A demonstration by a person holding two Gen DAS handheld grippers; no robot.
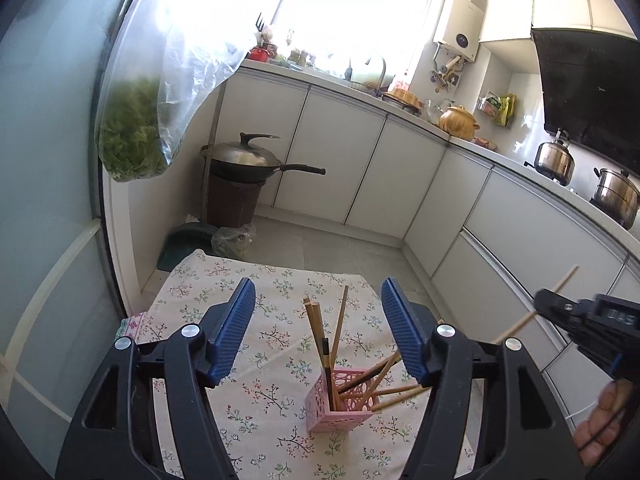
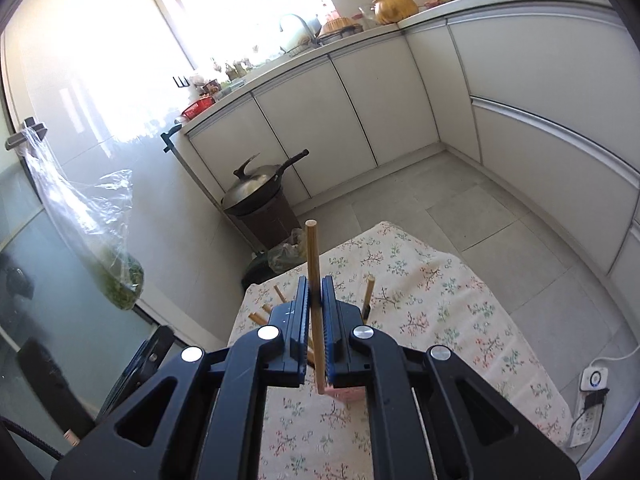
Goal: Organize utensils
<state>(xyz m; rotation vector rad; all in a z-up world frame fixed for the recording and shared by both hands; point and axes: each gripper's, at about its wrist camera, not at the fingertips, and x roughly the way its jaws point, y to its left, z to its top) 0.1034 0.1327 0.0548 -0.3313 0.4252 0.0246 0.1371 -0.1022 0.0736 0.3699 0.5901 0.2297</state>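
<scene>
Blue pads of the left tool (image 1: 318, 330) stand wide apart with nothing between them, above the pink holder (image 1: 340, 404) full of chopsticks (image 1: 326, 336) on the flowery tabletop (image 1: 256, 360). Right tool (image 2: 316, 320) is pinched tight on one wooden chopstick (image 2: 313, 256), up above the holder.

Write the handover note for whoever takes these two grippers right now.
Left hand-held gripper: open, empty, facing the pink holder.
Right hand-held gripper: shut on one light wooden chopstick, lifted off the floral cloth.
Holder stands on the cloth; several chopsticks are in it, some upright, some leaning out over the rim.
Done: most chopsticks are in the holder.
Left: put the held chopstick in and perhaps straighten the leaning ones.
</scene>
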